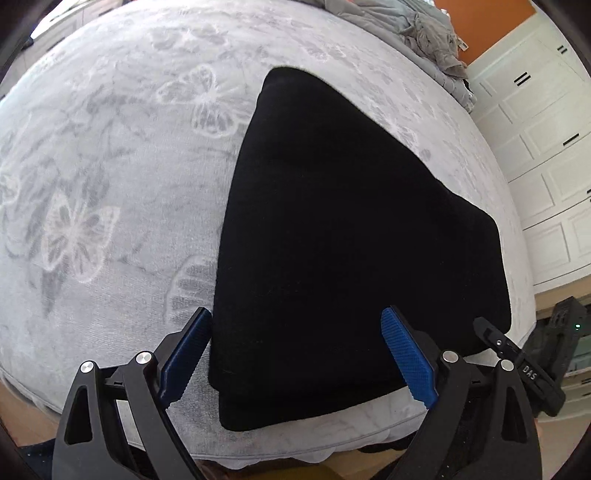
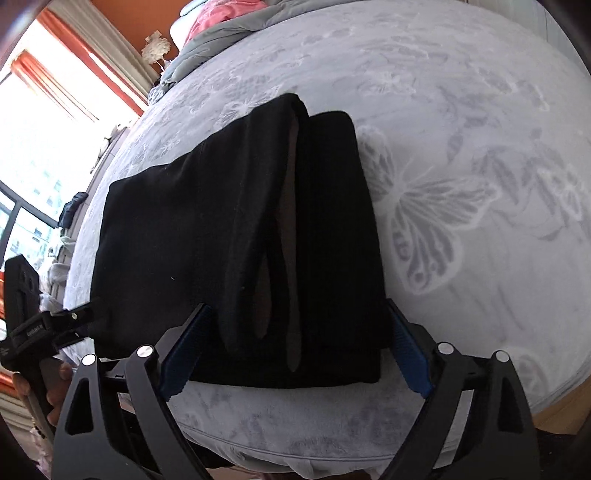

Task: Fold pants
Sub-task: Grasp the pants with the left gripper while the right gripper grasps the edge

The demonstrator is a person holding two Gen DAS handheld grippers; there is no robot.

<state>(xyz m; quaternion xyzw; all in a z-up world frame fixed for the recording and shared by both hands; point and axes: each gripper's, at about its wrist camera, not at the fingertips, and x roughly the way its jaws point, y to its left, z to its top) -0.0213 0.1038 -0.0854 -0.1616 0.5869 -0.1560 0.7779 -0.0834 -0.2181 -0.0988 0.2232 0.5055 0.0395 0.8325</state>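
The black pants (image 1: 351, 221) lie folded into a thick stack on a grey bedspread with butterfly prints (image 1: 92, 184). My left gripper (image 1: 297, 332) hovers over the stack's near edge, its blue-padded fingers (image 1: 404, 354) spread wide and gripping nothing. In the right wrist view the pants (image 2: 207, 229) show an upper layer with a brownish lining slit along the fold. My right gripper (image 2: 297, 332) is open too, its fingers (image 2: 186, 350) straddling the near right part of the stack without pressing it. Part of the left gripper (image 2: 40, 325) and a hand (image 2: 55, 391) show at the left.
A heap of grey clothes (image 1: 428, 33) lies at the bed's far end. White wardrobe doors (image 1: 535, 147) stand beside the bed. A bright window (image 2: 40, 122) with orange frames, pink and grey bedding (image 2: 221, 26), and the bed's front edge (image 2: 295, 443) lie close by.
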